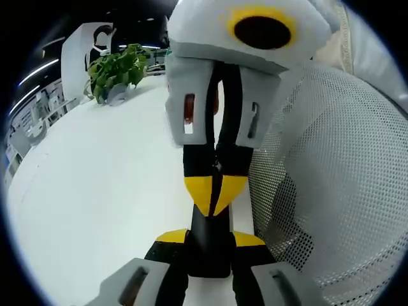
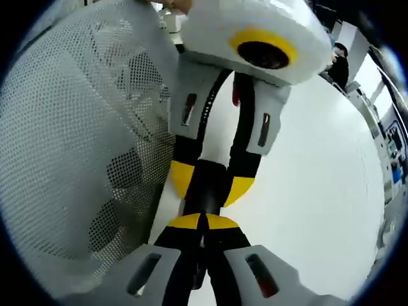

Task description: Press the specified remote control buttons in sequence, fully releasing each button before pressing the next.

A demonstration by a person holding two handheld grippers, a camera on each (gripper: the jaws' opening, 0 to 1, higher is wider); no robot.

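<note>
In the left gripper view, we see the left gripper [image 1: 210, 237] rising from the bottom edge with its 2 jaws partly open. They are spread only as wide as the black bar between them. We take that bar for the remote [image 1: 209, 252], and the yellow pads [image 1: 172, 236] sit against its 2 sides, so the claw has hold of it. We cannot make out any buttons on it.

The right gripper [image 1: 213, 191] comes down from the top of this view, facing the left one. Its 2 yellow tips are pressed together into a V with no gap, and nothing is held between them. That closed point meets the far end of the remote. We cannot tell whether it is pressing or merely touching.

The right gripper view shows the same meeting from the other side. Its own jaws are closed tip to tip at the bottom. Just beyond them the remote stands between the left gripper's spread yellow pads.

Under both tools lies a white table [image 1: 95, 191]. A white mesh chair back [image 1: 331, 191] stands just beside the grippers, right of them in the left gripper view and left of them in the right gripper view. A green plant [image 1: 118, 70] sits at the far end of the table, well apart from the remote.
</note>
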